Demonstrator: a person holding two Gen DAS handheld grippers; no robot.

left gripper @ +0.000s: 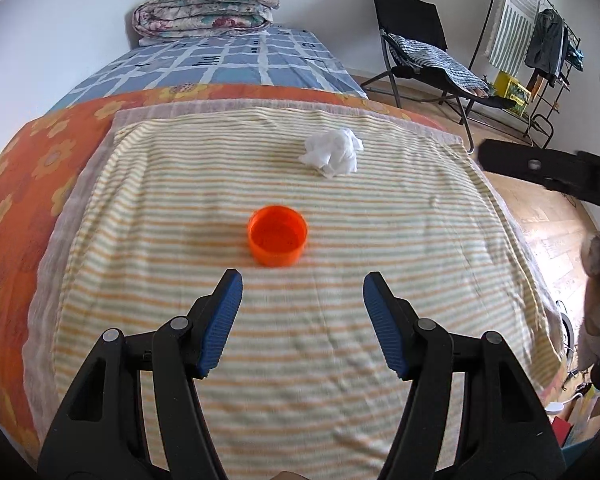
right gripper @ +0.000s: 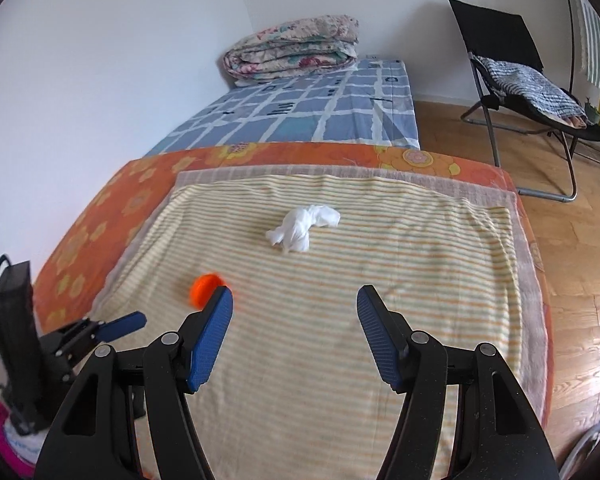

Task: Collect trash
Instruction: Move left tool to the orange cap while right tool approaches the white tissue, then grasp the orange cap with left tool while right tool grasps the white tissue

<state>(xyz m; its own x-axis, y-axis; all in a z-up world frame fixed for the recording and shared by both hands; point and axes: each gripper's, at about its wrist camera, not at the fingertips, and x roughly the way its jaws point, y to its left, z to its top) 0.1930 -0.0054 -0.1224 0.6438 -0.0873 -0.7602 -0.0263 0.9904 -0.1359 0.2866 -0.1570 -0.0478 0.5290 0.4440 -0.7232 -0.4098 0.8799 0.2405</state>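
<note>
A small orange cup stands open side up on a striped towel, just beyond my left gripper, which is open and empty. A crumpled white tissue lies farther back on the towel. In the right wrist view the tissue lies ahead of my right gripper, which is open and empty. The orange cup shows partly behind its left fingertip. The left gripper shows at the lower left of that view.
The towel covers an orange flowered cover on a bed with a blue checked sheet and a folded quilt. A black folding chair and a clothes rack stand on the wooden floor at the right.
</note>
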